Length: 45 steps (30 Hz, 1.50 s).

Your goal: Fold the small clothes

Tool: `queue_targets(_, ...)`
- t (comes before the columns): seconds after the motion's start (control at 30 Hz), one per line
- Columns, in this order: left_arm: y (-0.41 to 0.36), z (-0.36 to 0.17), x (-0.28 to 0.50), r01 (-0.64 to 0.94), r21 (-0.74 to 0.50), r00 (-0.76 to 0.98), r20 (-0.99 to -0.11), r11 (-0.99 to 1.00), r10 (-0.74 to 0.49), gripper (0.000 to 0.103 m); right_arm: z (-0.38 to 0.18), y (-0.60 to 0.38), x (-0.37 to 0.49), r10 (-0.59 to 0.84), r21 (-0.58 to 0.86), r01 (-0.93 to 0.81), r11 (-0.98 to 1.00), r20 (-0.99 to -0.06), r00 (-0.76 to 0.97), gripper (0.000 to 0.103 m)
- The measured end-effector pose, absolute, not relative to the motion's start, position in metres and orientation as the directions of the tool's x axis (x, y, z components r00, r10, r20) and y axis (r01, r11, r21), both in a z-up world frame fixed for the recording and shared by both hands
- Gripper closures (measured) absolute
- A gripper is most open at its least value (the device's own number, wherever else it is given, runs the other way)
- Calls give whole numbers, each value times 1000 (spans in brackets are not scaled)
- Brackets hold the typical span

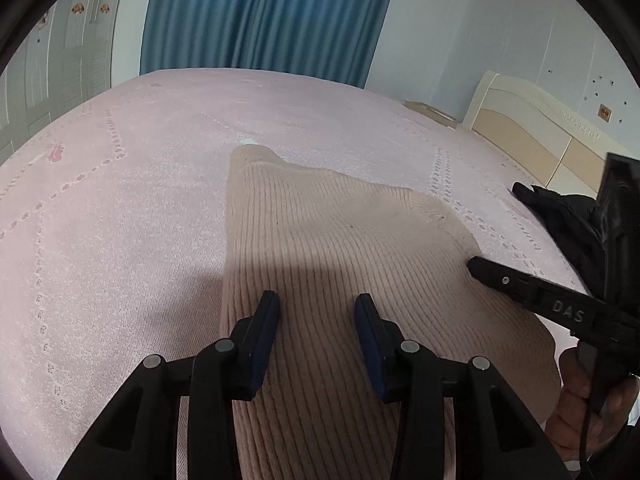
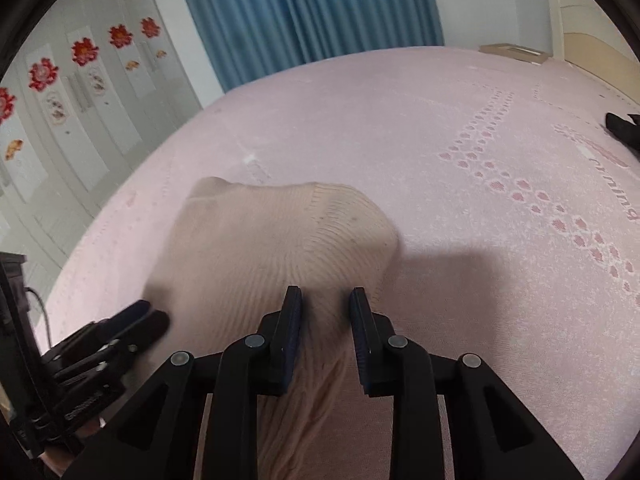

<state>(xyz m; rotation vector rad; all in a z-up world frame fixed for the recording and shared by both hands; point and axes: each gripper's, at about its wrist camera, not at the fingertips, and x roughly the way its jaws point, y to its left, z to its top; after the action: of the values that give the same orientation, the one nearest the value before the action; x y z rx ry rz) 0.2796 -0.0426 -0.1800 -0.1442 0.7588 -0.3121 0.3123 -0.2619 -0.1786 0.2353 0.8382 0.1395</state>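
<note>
A beige ribbed knit garment (image 1: 320, 232) lies on the pink bedspread (image 1: 120, 200), with one folded edge running away from me on its left side. My left gripper (image 1: 316, 306) hovers over the near part of the garment, jaws apart and nothing pinched between them. The right gripper's finger (image 1: 480, 270) rests at the garment's right edge, held by a hand (image 1: 588, 408). In the right wrist view the right gripper (image 2: 326, 300) stands open over the garment (image 2: 256, 240), and a strip of knit runs under the gap. The left gripper (image 2: 148, 316) sits at the garment's left edge.
A black garment (image 1: 560, 216) lies on the bed to the right, also visible in the right wrist view (image 2: 624, 128). A cream headboard (image 1: 520, 120) stands beyond it. A flat box (image 1: 430, 110) sits at the far edge. Blue curtains (image 1: 272, 20) and white wardrobe doors (image 2: 80, 100) line the back.
</note>
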Motion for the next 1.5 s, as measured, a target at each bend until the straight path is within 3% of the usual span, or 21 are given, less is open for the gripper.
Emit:
queue_targets(0.3, -36, -179, 285, 241, -279, 668, -647, 930, -367, 64, -184, -268, 317, 219, 290, 2, 957, -730, 648, 74)
queue_targets(0.47, -14, -171, 292, 234, -436, 643, -601, 869, -475, 67, -161, -274, 302, 270, 350, -46, 936, -626, 732, 73)
queue_targets(0.57, -14, -168, 299, 233, -419, 641, -613, 878, -462, 72, -154, -269, 297, 302, 360, -89, 929, -596, 744, 73)
queue_targets(0.87, -25, -168, 344, 265, -361, 565, -693, 894, -447, 72, -175, -251, 314, 271, 287, -91, 954, -689, 673, 73)
queue_targets(1.03, -25, -177, 391, 216, -342, 530, -745, 915, -404, 76, -176, -254, 314, 285, 304, -92, 948, -684, 671, 73)
queue_targets(1.17, -16, -189, 408, 165, -409, 539, -725, 898, -429, 77, -177, -256, 314, 293, 313, -94, 945, -684, 669, 73)
queue_targets(1.5, 6, -190, 343, 84, -471, 597, -682, 878, -423, 75, -170, -262, 305, 340, 353, -120, 928, -667, 663, 72)
